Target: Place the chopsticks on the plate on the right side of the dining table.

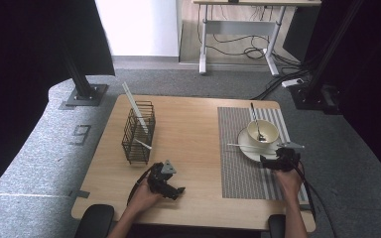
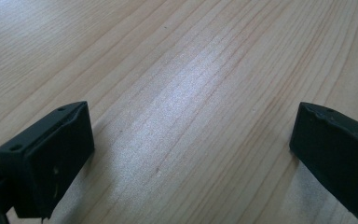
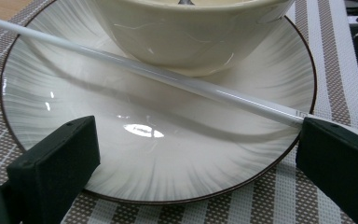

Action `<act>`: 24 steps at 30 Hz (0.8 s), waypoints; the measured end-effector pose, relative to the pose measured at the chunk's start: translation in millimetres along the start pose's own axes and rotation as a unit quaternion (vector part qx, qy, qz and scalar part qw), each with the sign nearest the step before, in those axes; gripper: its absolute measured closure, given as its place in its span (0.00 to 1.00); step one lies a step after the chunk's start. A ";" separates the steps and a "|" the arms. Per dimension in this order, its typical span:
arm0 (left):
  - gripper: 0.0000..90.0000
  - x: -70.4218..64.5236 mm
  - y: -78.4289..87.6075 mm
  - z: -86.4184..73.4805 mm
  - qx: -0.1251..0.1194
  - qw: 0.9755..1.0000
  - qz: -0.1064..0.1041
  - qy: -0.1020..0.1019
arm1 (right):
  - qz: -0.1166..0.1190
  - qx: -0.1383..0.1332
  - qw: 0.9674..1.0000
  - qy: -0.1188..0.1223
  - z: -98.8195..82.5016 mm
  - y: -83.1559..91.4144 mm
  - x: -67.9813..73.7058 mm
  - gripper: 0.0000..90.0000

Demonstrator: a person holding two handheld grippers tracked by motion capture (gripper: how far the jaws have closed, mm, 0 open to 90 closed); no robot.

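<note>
- Nearest the lens, the right gripper (image 3: 196, 154) shows its two black jaws spread wide over the near rim of the plate (image 3: 168, 163); nothing is clamped between them.
- White chopstick (image 3: 177, 79): it lies slantwise across the plate, touching the foot of the bowl (image 3: 191, 32), with its near end passing just beside one jaw. I judge it was laid there on purpose, the plate keeping it off the striped placemat (image 3: 335, 60).
- Spoon (image 1: 256, 124): stands leaning in the bowl in the high view, so the setting looks nearly laid.
- Wire basket (image 1: 139, 131): on the far left of the table (image 1: 193, 129), well apart from the plate; more white sticks stand slanted in it, presumably my supply.
- Left gripper (image 1: 170, 189): I hold it low over bare wood near the table's front edge, jaws apart and empty, idle while the right hand works.
</note>
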State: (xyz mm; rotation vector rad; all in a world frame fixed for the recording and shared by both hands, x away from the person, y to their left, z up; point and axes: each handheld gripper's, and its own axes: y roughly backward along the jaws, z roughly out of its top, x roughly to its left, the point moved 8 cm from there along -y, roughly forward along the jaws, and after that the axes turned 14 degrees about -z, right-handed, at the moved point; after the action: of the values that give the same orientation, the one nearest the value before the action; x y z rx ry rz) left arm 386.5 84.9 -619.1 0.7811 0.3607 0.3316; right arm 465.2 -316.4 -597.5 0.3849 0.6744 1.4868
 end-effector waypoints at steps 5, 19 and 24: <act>0.00 0.0 0.0 0.0 0.000 1.000 0.000 0.000 | -0.006 -0.001 1.000 0.007 0.0 -3.5 -1.8 0.00; 0.00 0.1 0.0 0.0 -0.001 1.000 0.000 0.001 | 0.001 -0.015 1.000 0.008 2.4 10.3 -2.3 0.00; 0.00 0.2 0.0 0.0 -0.001 1.000 0.000 0.001 | 0.007 -0.023 1.000 0.010 3.3 19.2 -1.9 0.00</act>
State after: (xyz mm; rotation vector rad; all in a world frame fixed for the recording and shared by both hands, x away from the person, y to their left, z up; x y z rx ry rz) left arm 386.7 85.0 -619.2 0.7792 0.3634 0.3323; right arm 452.3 -316.3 -582.6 0.3399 0.6522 1.5178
